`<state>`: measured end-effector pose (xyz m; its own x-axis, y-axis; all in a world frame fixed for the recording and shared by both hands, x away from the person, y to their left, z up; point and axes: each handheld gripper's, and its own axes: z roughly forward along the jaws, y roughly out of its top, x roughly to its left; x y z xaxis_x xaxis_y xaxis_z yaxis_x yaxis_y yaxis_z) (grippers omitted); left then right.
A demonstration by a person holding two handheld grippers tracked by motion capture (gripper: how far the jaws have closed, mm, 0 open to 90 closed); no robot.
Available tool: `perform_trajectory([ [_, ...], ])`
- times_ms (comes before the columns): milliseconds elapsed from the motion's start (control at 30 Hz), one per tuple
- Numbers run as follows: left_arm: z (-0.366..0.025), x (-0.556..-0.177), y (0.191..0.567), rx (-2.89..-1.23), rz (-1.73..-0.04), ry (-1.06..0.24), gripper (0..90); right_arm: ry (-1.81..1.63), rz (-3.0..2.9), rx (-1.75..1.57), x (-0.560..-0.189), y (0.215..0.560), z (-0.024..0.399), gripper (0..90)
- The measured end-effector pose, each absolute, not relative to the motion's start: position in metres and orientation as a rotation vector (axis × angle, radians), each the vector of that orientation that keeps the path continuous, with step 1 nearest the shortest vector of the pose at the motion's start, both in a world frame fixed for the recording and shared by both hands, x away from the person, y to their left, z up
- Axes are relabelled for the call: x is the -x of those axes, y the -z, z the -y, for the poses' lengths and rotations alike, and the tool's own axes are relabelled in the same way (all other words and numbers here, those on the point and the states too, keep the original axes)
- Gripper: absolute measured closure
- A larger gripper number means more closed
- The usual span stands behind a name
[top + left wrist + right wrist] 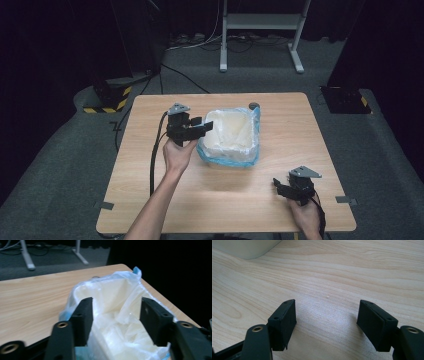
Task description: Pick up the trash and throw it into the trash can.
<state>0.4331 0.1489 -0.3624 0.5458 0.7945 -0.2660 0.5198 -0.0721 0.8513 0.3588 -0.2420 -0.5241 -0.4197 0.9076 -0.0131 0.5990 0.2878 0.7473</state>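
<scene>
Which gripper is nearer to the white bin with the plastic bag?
Left. The left gripper is at the rim of the white bin, jaws open. The right gripper rests apart, near the table's front right corner.

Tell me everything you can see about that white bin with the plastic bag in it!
The bin is a small, squarish white tub, plastic by the look of it, standing upright near the middle of the wooden table. A thin, see-through plastic bag with blue edges lines it, crinkled and folded over the rim. The inside looks empty. The left gripper hovers at its left rim, jaws open around the bag's edge without squeezing it.
</scene>
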Motion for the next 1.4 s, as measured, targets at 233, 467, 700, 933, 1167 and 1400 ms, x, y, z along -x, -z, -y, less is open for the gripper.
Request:
perform_trajectory([
  [233,-0.166,-0.409,0.366,-1.731,-1.116,-0.388,38.9,-0.943,-2.124,-1.349,-0.359,0.524,0.242,31.0],
  [467,-0.18,-0.393,0.37,-1.718,-1.135,-0.415,37.4,-0.944,-2.124,-1.348,-0.359,0.524,0.242,31.0],
  [700,-0.19,-0.372,0.381,-1.714,-1.152,-0.422,35.6,-0.943,-2.124,-1.348,-0.359,0.524,0.242,31.1],
  [933,-0.195,-0.356,0.395,-1.72,-1.165,-0.471,34.7,-0.943,-2.124,-1.348,-0.359,0.524,0.242,31.0],
  [1167,-0.201,-0.346,0.407,-1.722,-1.181,-0.501,34.3,-0.943,-2.125,-1.348,-0.359,0.524,0.242,31.0],
  [1400,-0.203,-0.341,0.421,-1.711,-1.205,-0.535,34.1,-0.943,-2.124,-1.348,-0.359,0.524,0.242,31.0],
])
